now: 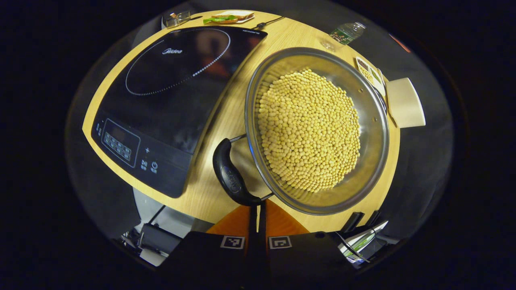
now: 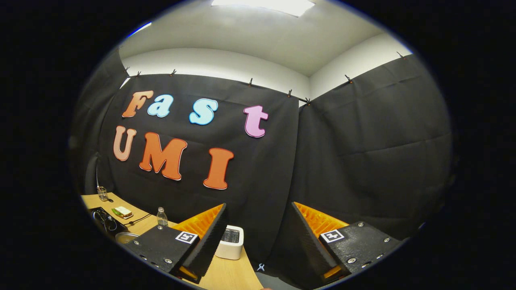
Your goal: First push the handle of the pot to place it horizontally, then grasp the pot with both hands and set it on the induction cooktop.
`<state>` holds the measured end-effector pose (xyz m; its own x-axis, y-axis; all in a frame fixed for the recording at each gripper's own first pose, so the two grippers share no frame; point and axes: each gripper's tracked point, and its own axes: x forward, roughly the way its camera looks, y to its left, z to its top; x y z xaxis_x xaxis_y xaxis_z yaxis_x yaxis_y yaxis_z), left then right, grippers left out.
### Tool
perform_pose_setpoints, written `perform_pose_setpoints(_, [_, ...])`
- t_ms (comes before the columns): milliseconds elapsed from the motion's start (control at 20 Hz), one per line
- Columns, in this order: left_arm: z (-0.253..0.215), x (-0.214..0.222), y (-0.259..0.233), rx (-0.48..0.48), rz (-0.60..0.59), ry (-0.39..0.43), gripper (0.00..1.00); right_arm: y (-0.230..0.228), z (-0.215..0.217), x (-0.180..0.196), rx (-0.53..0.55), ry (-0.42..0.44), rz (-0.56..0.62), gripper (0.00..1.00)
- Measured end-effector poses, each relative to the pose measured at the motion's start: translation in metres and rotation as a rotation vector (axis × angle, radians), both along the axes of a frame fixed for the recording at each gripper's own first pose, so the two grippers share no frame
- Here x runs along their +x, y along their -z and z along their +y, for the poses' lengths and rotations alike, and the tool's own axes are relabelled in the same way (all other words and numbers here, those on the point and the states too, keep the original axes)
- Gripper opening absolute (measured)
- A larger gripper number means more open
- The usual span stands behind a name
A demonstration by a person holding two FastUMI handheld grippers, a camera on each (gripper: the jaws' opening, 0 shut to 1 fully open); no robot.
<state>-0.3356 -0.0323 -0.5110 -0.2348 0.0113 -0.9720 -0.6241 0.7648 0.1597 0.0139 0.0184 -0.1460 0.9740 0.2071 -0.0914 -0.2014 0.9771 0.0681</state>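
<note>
A steel pot (image 1: 373, 133) full of yellow beans (image 1: 308, 129) stands on the wooden table (image 1: 231, 108), right of the black induction cooktop (image 1: 173, 100). Its black handle (image 1: 230, 177) hangs on a wire bracket at the pot's near-left rim, between pot and cooktop. My left gripper (image 1: 258, 211) is shut, its tips right at the handle's near end with nothing between them. In the right gripper view, my right gripper (image 2: 258, 237) stands open, raised above the table's end and facing the booth wall. The pot's rim (image 2: 125, 237) and the cooktop (image 2: 102, 217) show low at the left there.
At the table's far end lie a plate with a sandwich (image 1: 229, 17), a glass jar (image 1: 177, 19) and a water bottle (image 1: 347, 32). A small snack tray (image 1: 369, 72) and a white box (image 1: 405, 102) sit beyond the pot. The table's edge runs just beneath my left fingers.
</note>
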Motion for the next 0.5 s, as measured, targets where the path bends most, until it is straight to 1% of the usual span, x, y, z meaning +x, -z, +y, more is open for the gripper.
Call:
perform_pose_setpoints(150, [0.006, 0.015, 0.010, 0.020, -0.029, 0.040, 0.08, 0.002, 0.007, 0.001, -0.007, 0.000, 0.010, 0.95])
perform_pose_setpoints(350, [0.021, 0.018, 0.025, 0.059, -0.074, 0.079, 0.08, 0.005, 0.014, 0.001, -0.025, -0.001, 0.022, 0.95])
perform_pose_setpoints(500, [0.040, 0.028, 0.025, 0.106, -0.104, 0.153, 0.08, 0.010, 0.017, 0.000, -0.040, 0.000, 0.040, 0.95])
